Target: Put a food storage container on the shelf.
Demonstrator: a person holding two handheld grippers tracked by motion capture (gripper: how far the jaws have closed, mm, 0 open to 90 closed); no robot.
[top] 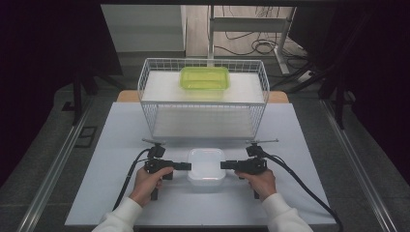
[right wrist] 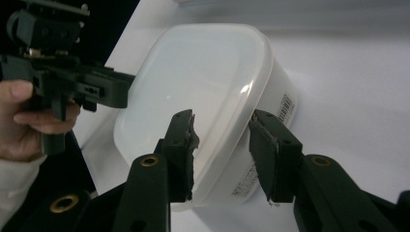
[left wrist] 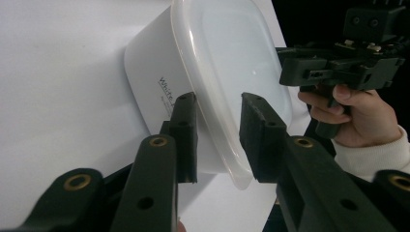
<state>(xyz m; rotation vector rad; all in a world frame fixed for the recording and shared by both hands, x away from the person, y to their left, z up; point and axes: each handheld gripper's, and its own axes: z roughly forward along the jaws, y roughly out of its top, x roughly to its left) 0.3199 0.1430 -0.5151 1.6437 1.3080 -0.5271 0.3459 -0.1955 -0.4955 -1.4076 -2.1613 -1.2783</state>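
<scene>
Gripping opposite edges, the left gripper [top: 186, 166] at 9 o'clock and the right gripper [top: 225, 165] at 3 o'clock each straddle the rim of the white lidded plastic container [top: 206, 167] on the white table [top: 116, 145], jaws partly open, contact unclear. At 12 o'clock, the white wire basket [top: 203, 99] carries a green plastic tray [top: 204, 78].

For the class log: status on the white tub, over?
Left gripper and right gripper: jaws straddling the lid rim, not clamped. White tub on table, lidded. Path clear.
</scene>
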